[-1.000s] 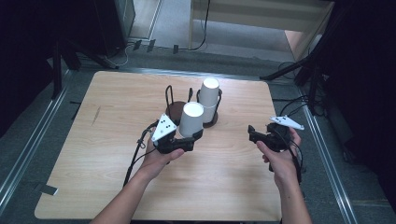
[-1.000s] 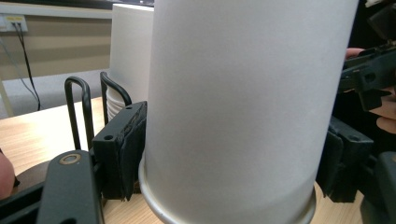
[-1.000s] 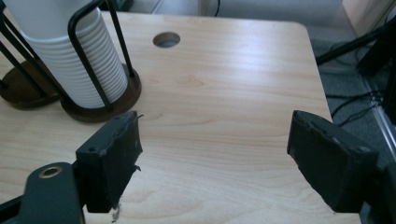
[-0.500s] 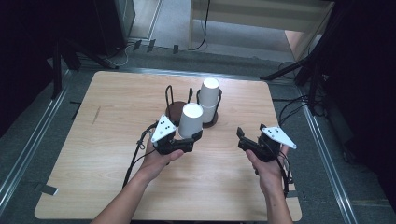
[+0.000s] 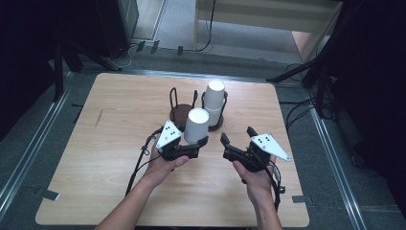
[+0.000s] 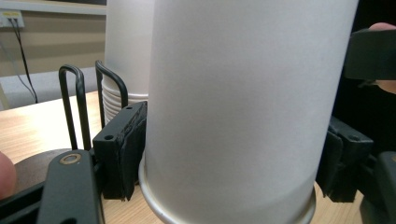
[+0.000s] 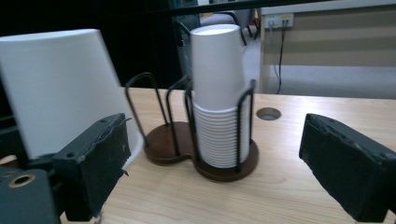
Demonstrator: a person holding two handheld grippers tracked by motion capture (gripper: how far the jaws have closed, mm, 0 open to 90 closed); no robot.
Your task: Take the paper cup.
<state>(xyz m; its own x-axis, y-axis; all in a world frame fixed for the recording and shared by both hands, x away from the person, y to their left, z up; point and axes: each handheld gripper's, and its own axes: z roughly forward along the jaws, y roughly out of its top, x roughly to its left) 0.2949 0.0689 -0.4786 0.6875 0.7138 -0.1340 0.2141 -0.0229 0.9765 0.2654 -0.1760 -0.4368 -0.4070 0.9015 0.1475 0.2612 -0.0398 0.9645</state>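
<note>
Left claw (image 5: pixel 198 143) clamped, right claw (image 5: pixel 238 136) just opening, empty.

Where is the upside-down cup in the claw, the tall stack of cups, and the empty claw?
upside-down cup (image 5: pixel 196 125), high view, its side wall
stack of cups (image 7: pixel 218 102), right gripper view, middle of the stack
right claw (image 5: pixel 237 136), high view, gap between its open tips

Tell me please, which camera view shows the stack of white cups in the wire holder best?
The right gripper view: the stack of cups stands whole and unblocked, its nested rims countable. The high view shows it small, from above. In the left gripper view the held cup hides most of it.
</note>
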